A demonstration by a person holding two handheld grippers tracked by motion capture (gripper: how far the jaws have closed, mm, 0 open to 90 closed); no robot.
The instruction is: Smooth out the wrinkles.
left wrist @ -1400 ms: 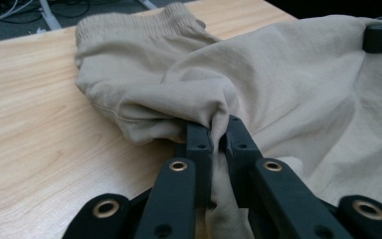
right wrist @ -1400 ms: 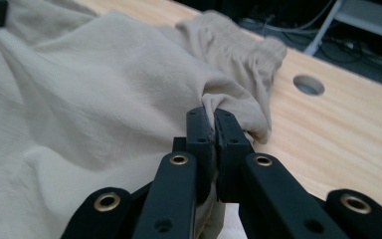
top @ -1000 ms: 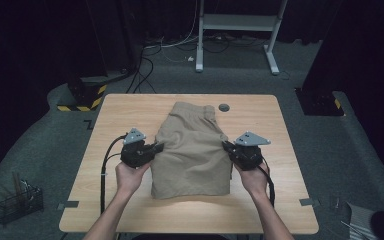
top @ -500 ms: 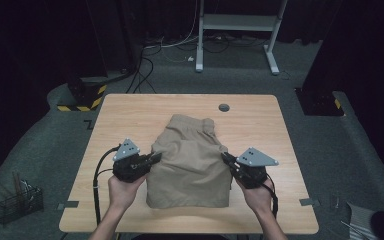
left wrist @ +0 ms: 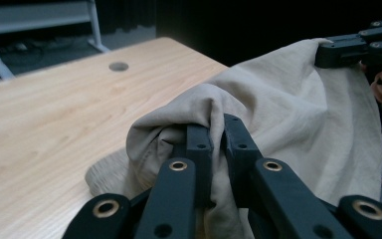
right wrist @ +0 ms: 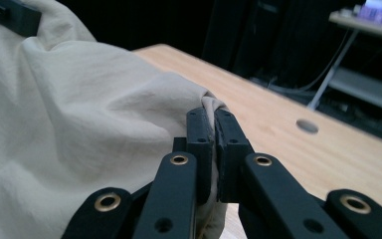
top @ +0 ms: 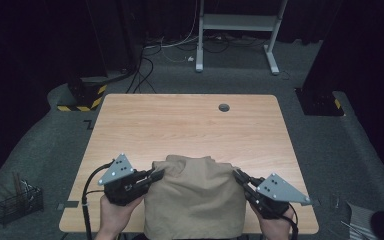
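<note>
Beige cloth garment (top: 195, 200) sits at the near edge of the wooden table (top: 180, 125), bunched, its lower part draping off the near side toward the person. Left gripper (top: 156, 173) is pinched tight on the garment's left top corner, a fold squeezed between the jaws; right gripper (top: 238, 174) is clamped on the right top corner the same way. Likely step: carrying the top edge toward the person to fold or lift it. To do it well, both corners should travel level and together, cloth taut between them, no slack bunching in the middle, grip firm. Both grippers point inward and forward, nearly level, the person's hands underneath at the near table edge. Small round hole (top: 224, 107) sits far back on the tabletop.
</note>
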